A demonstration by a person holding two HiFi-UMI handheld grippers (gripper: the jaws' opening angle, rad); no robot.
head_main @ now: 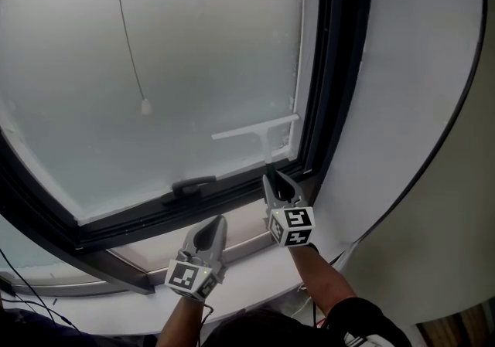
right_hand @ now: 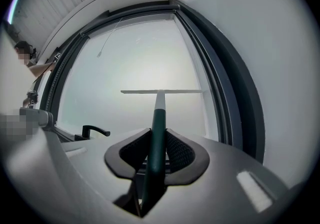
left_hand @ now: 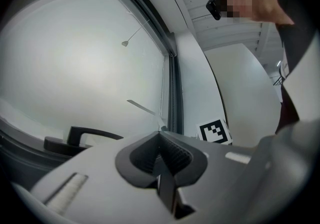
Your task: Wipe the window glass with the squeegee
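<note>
- Head view: the right gripper holds the squeegee by the foot of its handle. The white blade lies level against the glass, low in the right corner just beside the frame. The left gripper hangs lower, apart from the tool, over the sill below the window handle. A cord hangs down the pane.
- Left gripper view: its fingers are pressed together with nothing between them. Beyond them the squeegee is a thin sliver, too small to tell whether it touches the glass. The right gripper's marker cube shows here, as does the window handle.
- Right gripper view: the right gripper is clamped on the squeegee's dark green handle, which runs straight up between the fingers to the white neck and blade. Only here is the grip plain.
</note>
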